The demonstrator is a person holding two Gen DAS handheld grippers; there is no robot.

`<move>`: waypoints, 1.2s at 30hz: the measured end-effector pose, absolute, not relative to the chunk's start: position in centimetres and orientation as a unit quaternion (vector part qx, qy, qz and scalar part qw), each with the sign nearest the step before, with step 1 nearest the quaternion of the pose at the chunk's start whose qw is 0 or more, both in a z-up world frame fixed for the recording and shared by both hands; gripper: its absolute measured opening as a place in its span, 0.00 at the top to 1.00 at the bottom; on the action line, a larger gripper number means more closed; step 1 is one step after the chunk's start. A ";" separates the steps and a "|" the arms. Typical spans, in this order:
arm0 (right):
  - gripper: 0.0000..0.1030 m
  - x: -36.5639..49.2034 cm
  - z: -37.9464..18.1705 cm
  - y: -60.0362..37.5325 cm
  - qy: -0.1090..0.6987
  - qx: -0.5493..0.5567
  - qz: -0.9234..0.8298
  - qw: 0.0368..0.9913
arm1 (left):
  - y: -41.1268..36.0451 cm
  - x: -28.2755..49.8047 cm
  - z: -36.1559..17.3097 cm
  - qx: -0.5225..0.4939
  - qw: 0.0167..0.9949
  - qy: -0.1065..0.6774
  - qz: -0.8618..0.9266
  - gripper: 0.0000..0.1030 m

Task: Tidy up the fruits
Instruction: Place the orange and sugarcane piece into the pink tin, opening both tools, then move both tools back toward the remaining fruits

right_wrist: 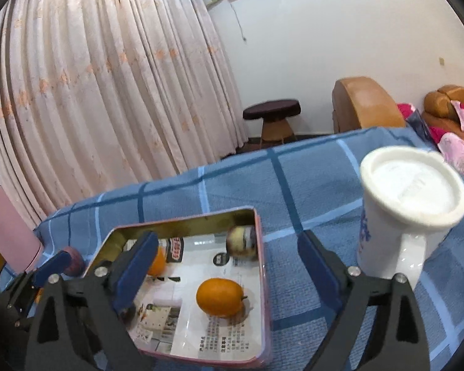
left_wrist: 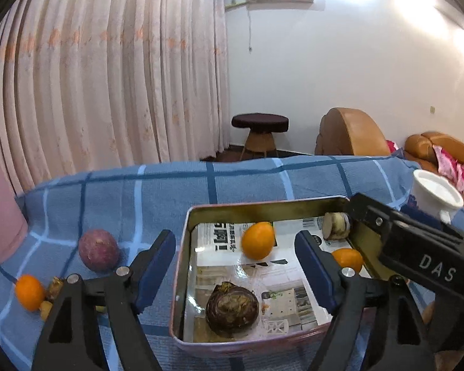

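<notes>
A shallow metal tin (left_wrist: pixel 263 208), lined with printed paper, sits on the blue checked cloth. It holds two small oranges (left_wrist: pixel 258 240) (left_wrist: pixel 348 259), a dark wrinkled round fruit (left_wrist: pixel 232 307) and a pale cut piece (left_wrist: pixel 335 225) in the far right corner. My left gripper (left_wrist: pixel 235 269) is open over the tin's left half, nothing between its blue pads. My right gripper (right_wrist: pixel 227 272) is open above the tin (right_wrist: pixel 182 221), over an orange (right_wrist: pixel 220 297) lying free on the paper. A purple fruit (left_wrist: pixel 98 249) and another orange (left_wrist: pixel 30 292) lie on the cloth left of the tin.
A white cup (right_wrist: pixel 408 213) stands on the cloth just right of the tin, close to my right finger. Small brown scraps (left_wrist: pixel 54 287) lie beside the loose orange. A pink object (left_wrist: pixel 3 216) rises at the far left. Curtains, a stool and sofas are beyond the table.
</notes>
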State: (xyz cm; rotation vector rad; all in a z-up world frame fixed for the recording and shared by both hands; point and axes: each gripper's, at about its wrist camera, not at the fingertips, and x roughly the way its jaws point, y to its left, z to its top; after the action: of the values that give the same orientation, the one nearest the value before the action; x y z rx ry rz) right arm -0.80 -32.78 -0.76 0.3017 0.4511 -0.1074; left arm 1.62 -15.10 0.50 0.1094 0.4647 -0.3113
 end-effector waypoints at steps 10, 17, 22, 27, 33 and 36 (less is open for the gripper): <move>0.03 -2.3 0.0 -31.6 0.174 0.122 -0.091 0.973 | -13.8 1.0 0.5 0.070 0.967 0.213 -0.123 0.22; 0.00 -3.7 0.2 -31.5 0.147 0.124 -0.113 0.975 | -12.8 0.7 0.4 0.069 0.970 0.209 -0.106 0.22; 0.00 -3.8 0.3 -30.8 0.147 0.114 -0.118 0.975 | -11.9 0.7 0.3 0.061 0.969 0.216 -0.100 0.22; 0.00 -4.2 0.4 -29.8 0.146 0.103 -0.119 0.977 | -11.0 0.6 0.0 0.057 0.969 0.222 -0.095 0.22; 0.00 -4.8 0.2 -28.7 0.151 0.113 -0.105 0.976 | -9.5 0.3 0.0 0.050 0.969 0.224 -0.090 0.22; 0.00 -5.1 0.1 -28.0 0.153 0.116 -0.098 0.976 | -8.7 0.2 -0.1 0.047 0.969 0.225 -0.085 0.22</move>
State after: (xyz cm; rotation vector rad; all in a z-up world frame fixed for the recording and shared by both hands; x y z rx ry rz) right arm -5.09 -28.04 0.12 0.2345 0.3088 -0.1976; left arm 0.22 -8.65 -0.05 0.0959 0.4548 -0.1722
